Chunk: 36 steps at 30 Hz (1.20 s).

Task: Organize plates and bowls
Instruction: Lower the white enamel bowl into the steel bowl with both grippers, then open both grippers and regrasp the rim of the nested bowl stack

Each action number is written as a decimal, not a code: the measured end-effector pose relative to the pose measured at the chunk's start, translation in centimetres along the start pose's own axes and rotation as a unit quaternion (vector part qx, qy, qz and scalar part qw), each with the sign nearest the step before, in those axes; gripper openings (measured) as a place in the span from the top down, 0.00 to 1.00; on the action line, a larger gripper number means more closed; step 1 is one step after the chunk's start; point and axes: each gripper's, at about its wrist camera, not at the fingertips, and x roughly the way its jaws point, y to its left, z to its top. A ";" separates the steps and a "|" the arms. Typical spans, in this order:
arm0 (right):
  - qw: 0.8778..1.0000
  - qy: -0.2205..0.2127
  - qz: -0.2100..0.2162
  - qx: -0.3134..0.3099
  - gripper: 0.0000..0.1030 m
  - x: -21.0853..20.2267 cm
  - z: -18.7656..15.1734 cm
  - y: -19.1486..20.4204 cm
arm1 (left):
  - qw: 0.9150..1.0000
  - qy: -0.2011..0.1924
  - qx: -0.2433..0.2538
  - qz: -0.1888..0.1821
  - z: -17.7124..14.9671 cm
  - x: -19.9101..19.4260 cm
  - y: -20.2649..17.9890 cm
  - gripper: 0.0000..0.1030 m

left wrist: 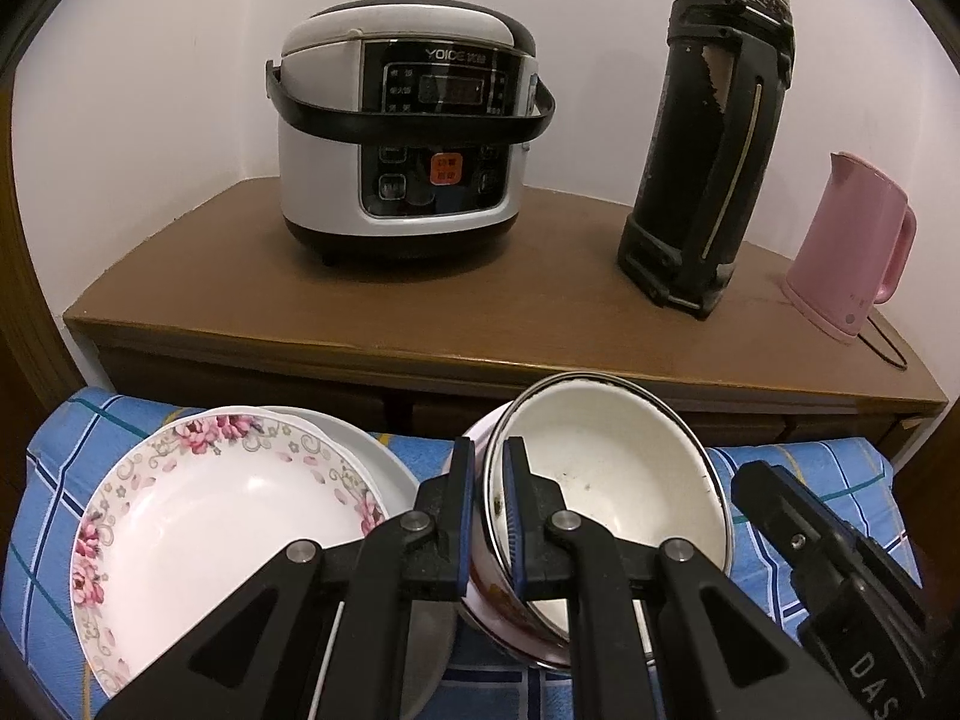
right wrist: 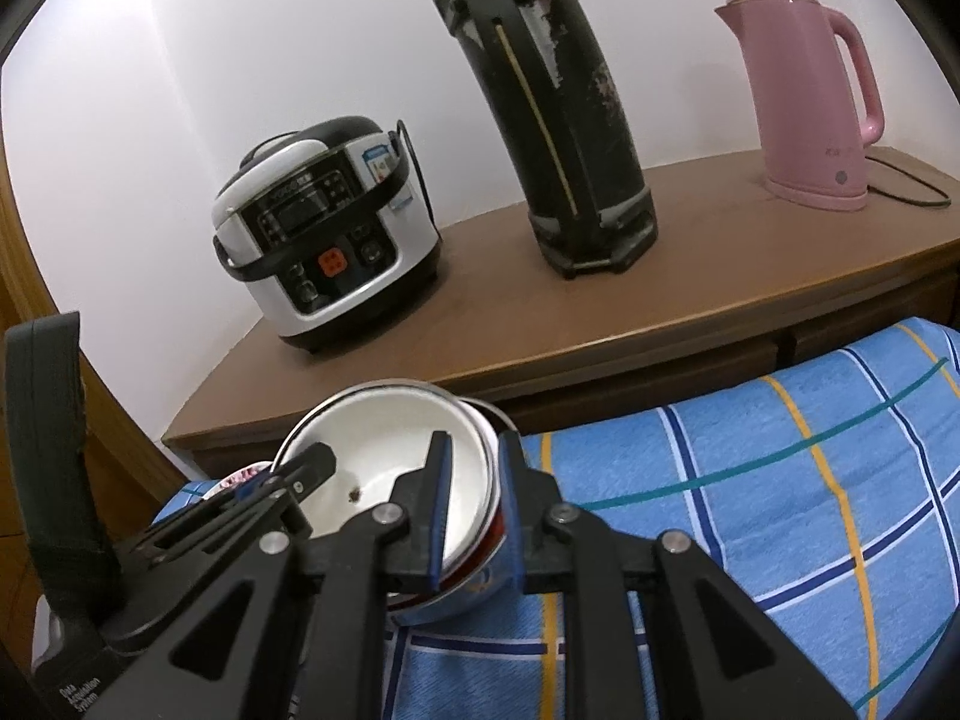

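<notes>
White enamel bowl with a dark metal rim [left wrist: 606, 480], tilted and nested in a second, flower-printed bowl [left wrist: 504, 600], over a blue checked cloth [right wrist: 780, 510]. The left hand-held gripper [left wrist: 487, 516] pinches the bowl's left rim between its blue-edged pads, one pad inside and one outside the wall; the right hand-held gripper [right wrist: 471, 510] pinches the opposite rim in the same manner. Just left of the bowl lies a white plate with a pink floral border [left wrist: 228, 540], stacked on a plain white plate [left wrist: 372, 450]. Behind the bowl stands a brown wooden desk [left wrist: 540, 312] carrying a white-and-black rice cooker [left wrist: 402, 150] behind and to the left, a tall, worn black vacuum flask [left wrist: 708, 138] behind and to the right, and a pink electric kettle [left wrist: 852, 246] farthest right.
</notes>
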 end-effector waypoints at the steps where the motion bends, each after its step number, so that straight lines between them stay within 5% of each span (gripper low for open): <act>1: 1.000 0.000 0.000 0.001 0.84 0.0 0.0 -0.1 | 1.000 0.001 -0.002 -0.003 0.0 0.0 0.1 0.89; 6: 1.000 -0.010 -0.009 0.006 0.84 -0.2 0.0 -0.7 | 1.000 -0.002 -0.006 -0.010 0.1 -0.2 0.3 0.88; 10: 1.000 -0.013 -0.011 0.011 0.83 -0.2 0.0 -1.1 | 1.000 -0.008 0.006 -0.010 0.1 -0.3 -0.2 0.71; 13: 1.000 -0.014 -0.012 0.008 0.82 -0.2 -0.1 -1.1 | 1.000 -0.013 0.007 -0.011 0.0 -0.4 -0.3 0.71; 17: 1.000 -0.023 -0.017 0.009 0.67 -0.3 -0.3 -1.2 | 1.000 -0.016 0.005 -0.004 0.0 -0.3 -0.1 0.70; 23: 0.999 -0.038 -0.023 0.008 0.58 -0.6 -0.4 -1.7 | 1.000 -0.017 0.000 -0.002 -0.1 -0.3 0.1 0.69; 25: 0.999 -0.045 -0.030 0.008 0.48 -0.7 -0.5 -1.8 | 1.000 -0.022 0.003 0.003 -0.1 -0.4 0.0 0.57; 27: 0.998 -0.045 -0.032 0.006 0.47 -0.6 -0.5 -1.9 | 0.999 -0.030 0.002 0.011 -0.2 -0.7 0.1 0.51; 36: 0.997 -0.068 -0.033 -0.013 0.39 -1.0 -0.6 -1.5 | 0.998 -0.048 -0.007 0.033 -0.2 -1.4 0.7 0.50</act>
